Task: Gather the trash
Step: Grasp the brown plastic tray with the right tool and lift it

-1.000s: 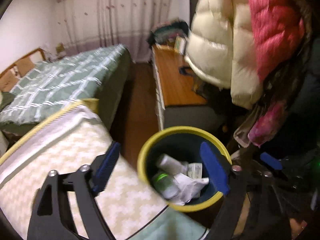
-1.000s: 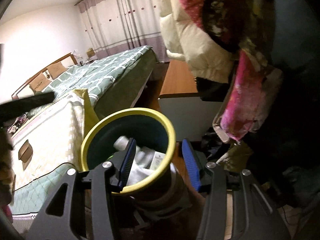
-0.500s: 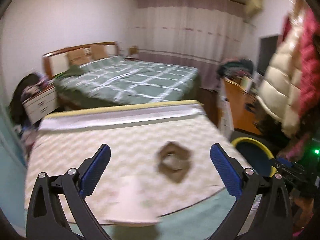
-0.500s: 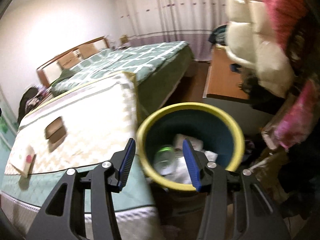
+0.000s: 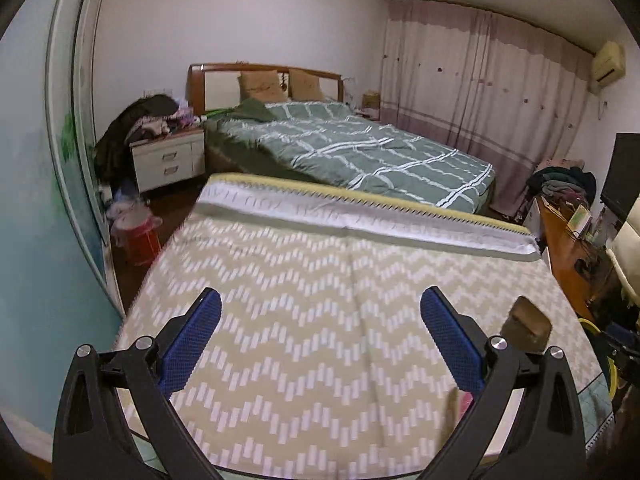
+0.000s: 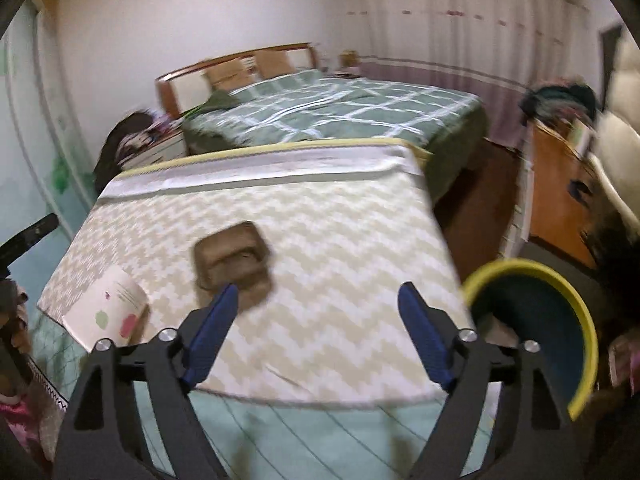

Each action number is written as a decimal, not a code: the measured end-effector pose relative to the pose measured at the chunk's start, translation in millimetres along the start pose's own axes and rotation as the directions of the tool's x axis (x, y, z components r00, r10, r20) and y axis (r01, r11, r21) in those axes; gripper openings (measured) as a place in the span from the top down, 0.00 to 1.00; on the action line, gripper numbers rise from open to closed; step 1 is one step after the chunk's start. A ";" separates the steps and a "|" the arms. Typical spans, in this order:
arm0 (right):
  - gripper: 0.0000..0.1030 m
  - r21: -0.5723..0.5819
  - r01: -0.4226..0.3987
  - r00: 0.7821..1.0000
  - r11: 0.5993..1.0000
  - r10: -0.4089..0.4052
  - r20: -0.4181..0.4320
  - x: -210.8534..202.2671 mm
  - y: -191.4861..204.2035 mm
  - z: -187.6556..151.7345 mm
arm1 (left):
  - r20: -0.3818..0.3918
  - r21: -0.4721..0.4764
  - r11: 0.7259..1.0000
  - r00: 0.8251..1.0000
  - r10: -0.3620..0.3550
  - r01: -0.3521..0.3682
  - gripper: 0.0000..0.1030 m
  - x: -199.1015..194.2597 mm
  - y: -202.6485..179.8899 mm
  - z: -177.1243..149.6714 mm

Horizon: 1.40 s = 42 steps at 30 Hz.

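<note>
A brown cardboard tray (image 6: 232,260) lies on the zigzag-patterned mattress cover (image 6: 340,240). To its left, near the cover's edge, lies a white card with pink and green spots (image 6: 112,308). The yellow-rimmed dark bin (image 6: 560,280) stands at the mattress's right side. My right gripper (image 6: 320,316) hovers above the cover's near edge, just in front of the tray; its jaws are opening with nothing between them. My left gripper (image 5: 320,324) is open and empty over the cover. In its view the tray (image 5: 526,324) shows behind the right finger, and the bin's rim (image 5: 611,368) peeks in at the far right.
A bed with a green checked quilt (image 5: 360,148) stands beyond the mattress. A white nightstand (image 5: 168,160) piled with clothes and a red stool (image 5: 140,240) are on the left. A wooden desk (image 6: 556,200) and hanging jackets crowd the right.
Both views have swung left from the bin to the mattress. The right jaws have widened. The bin now sits at the right edge, and the tray and card have come into view.
</note>
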State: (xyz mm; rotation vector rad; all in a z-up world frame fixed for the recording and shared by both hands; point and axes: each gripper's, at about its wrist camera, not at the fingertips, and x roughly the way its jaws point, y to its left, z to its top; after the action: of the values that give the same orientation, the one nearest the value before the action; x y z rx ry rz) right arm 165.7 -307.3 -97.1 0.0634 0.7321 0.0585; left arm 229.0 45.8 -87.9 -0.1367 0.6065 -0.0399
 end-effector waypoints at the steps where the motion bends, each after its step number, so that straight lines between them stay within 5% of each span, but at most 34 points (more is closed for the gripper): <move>1: 0.16 -0.023 -0.017 1.000 1.000 0.017 -0.015 8.7 7.3 4.5 | -0.008 0.000 1.000 1.000 0.008 -0.008 0.05 3.9 -0.5 -1.6; 8: 0.13 -0.119 -0.113 0.990 0.986 0.102 -0.099 51.7 39.3 20.8 | 0.003 0.008 1.000 1.000 0.020 -0.020 0.05 8.8 -1.9 -3.7; 20: 0.09 -0.212 -0.070 0.985 0.975 0.034 -0.168 92.7 60.3 22.0 | 0.001 0.004 1.000 1.000 -0.008 0.008 0.05 1.6 -10.8 -6.7; 25: 0.31 -0.163 -0.079 0.977 0.983 0.044 -0.208 100.2 55.7 20.7 | 0.001 0.006 1.000 1.000 -0.010 0.010 0.05 0.0 -14.4 -7.9; 36: 0.32 -0.041 -0.017 0.993 0.999 0.013 -0.114 49.4 17.5 11.3 | -0.002 0.018 1.000 1.000 -0.013 0.013 0.05 -1.2 -18.7 -9.5; 42: 0.32 0.075 0.137 0.990 0.988 -0.134 -0.050 10.2 -35.3 -6.9 | -0.001 0.029 0.999 1.000 -0.020 0.020 0.05 -2.9 -22.3 -9.8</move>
State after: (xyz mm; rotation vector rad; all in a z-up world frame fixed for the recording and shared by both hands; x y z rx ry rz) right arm 169.8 -341.5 -111.8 0.0873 0.7818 -0.0993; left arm 221.1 22.8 -91.1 -0.1152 0.6052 -0.0682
